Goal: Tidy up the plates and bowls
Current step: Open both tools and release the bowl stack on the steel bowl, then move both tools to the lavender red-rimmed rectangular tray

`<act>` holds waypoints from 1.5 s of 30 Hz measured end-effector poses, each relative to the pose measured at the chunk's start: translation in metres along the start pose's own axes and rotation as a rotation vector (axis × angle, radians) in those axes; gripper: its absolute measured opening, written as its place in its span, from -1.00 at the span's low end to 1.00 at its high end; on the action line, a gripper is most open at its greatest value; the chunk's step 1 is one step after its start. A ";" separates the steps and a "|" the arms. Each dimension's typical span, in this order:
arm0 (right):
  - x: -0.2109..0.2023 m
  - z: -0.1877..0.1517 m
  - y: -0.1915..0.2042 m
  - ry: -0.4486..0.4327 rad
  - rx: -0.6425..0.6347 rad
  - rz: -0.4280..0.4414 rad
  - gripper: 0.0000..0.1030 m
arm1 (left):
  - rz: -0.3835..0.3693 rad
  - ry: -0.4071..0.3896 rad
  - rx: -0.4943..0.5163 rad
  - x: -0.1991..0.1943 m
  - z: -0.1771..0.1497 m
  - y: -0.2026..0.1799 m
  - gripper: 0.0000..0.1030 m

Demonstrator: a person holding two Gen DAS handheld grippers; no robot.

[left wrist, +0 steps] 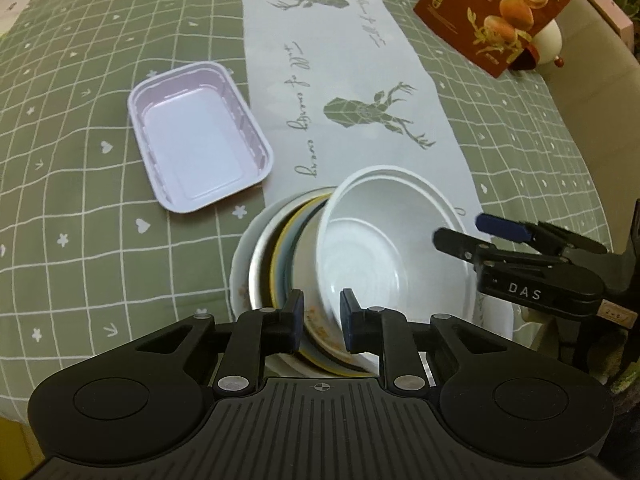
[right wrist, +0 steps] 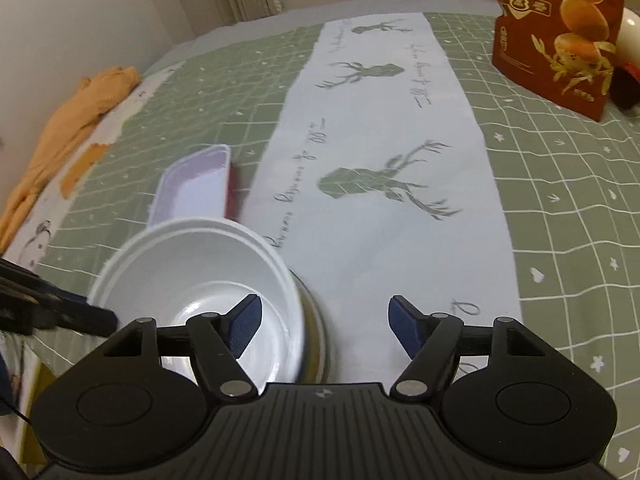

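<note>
A: So, where do the dishes sit?

B: Low in the centre of the left wrist view there is a stack of plates, nested rims in white, yellow and dark tones. A white bowl sits on top of it, tilted, its mouth facing up and to the right of the frame.

A: And the left gripper?

B: Its jaws are drawn narrow around the near rim of the bowl. The blue pads stand on either side of the wall, so it looks clenched on the bowl, though the exact contact is hard to make out.

A: The right gripper?

B: Released. In its own view the jaws stand apart with only the table runner between them, and the bowl lies at lower left, beside its left finger. In the left wrist view it reaches in from the right edge, its tips by the bowl's far rim.

A: Anything else on the table?

B: A pale rectangular tray at centre left, apart from the stack, on the green checked tablecloth. A brown snack bag stands at upper right. An orange cloth lies at the left edge of the right wrist view.
</note>
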State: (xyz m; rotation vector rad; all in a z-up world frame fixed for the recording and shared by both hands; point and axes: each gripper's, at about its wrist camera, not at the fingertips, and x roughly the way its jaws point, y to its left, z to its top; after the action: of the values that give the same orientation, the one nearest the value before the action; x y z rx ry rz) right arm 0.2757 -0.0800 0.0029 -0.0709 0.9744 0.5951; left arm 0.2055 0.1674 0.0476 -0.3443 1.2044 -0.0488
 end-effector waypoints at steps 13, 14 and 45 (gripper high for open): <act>0.005 -0.013 0.007 0.004 -0.006 -0.010 0.41 | 0.007 0.002 -0.075 0.013 -0.006 0.027 -0.52; 0.005 -0.013 0.010 0.003 -0.011 -0.011 0.41 | 0.009 0.006 -0.078 0.014 -0.007 0.028 -0.52; 0.000 -0.020 0.013 0.046 -0.032 -0.060 0.34 | -0.223 -0.168 -0.167 -0.025 -0.019 0.044 -0.58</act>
State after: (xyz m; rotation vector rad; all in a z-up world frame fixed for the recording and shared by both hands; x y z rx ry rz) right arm 0.2542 -0.0756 -0.0065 -0.1424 1.0039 0.5558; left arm 0.1721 0.2096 0.0516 -0.6170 1.0017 -0.1098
